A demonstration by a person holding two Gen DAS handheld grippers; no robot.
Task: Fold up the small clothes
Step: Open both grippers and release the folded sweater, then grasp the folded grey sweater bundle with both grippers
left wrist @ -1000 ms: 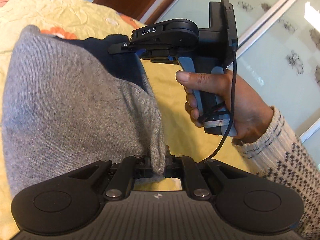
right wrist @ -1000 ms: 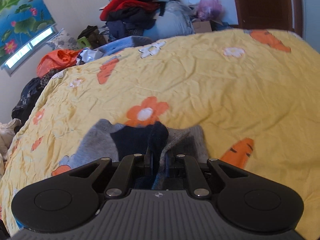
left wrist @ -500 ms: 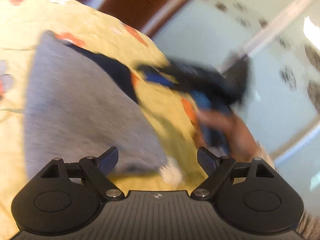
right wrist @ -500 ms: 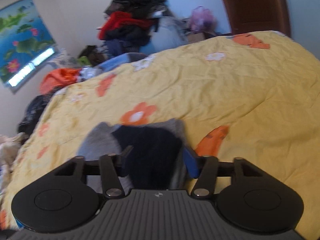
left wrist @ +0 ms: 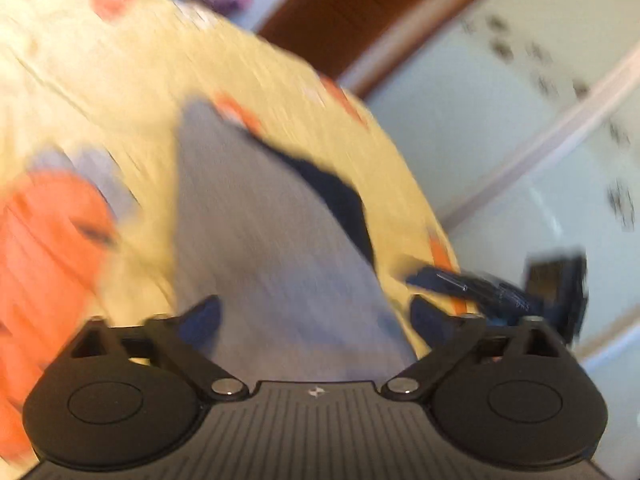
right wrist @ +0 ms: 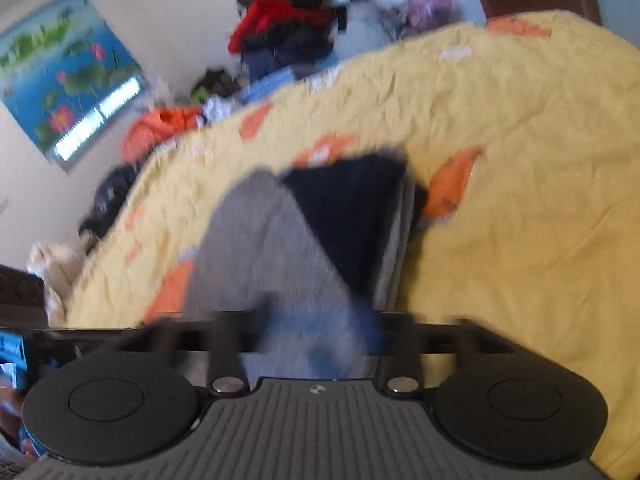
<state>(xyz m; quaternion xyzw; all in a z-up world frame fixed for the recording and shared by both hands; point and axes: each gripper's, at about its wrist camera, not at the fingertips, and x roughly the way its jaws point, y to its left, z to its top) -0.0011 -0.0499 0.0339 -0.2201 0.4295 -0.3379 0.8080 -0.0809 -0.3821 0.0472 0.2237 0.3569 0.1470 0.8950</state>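
A small grey knit garment (left wrist: 260, 240) with a dark navy part (left wrist: 344, 204) lies folded on the yellow flowered bedspread (left wrist: 120, 92). My left gripper (left wrist: 316, 320) is open just above its near edge, holding nothing. The right gripper (left wrist: 500, 292) shows blurred at the right of that view. In the right wrist view the same garment (right wrist: 260, 248) with its navy part (right wrist: 352, 208) lies in front of my right gripper (right wrist: 316, 336), which is blurred with its fingers spread wide and nothing between them.
The bedspread (right wrist: 520, 160) fills most of the right wrist view. A heap of clothes (right wrist: 296, 20) is piled behind the bed. An orange garment (right wrist: 160, 128) lies at the bed's far left edge. A wooden door (left wrist: 360, 4) and glass panels (left wrist: 540, 120) stand to the right.
Both grippers have opened and let go of the garment, which now lies flat on the bed. Both have pulled back and are moving; the frames are blurred.
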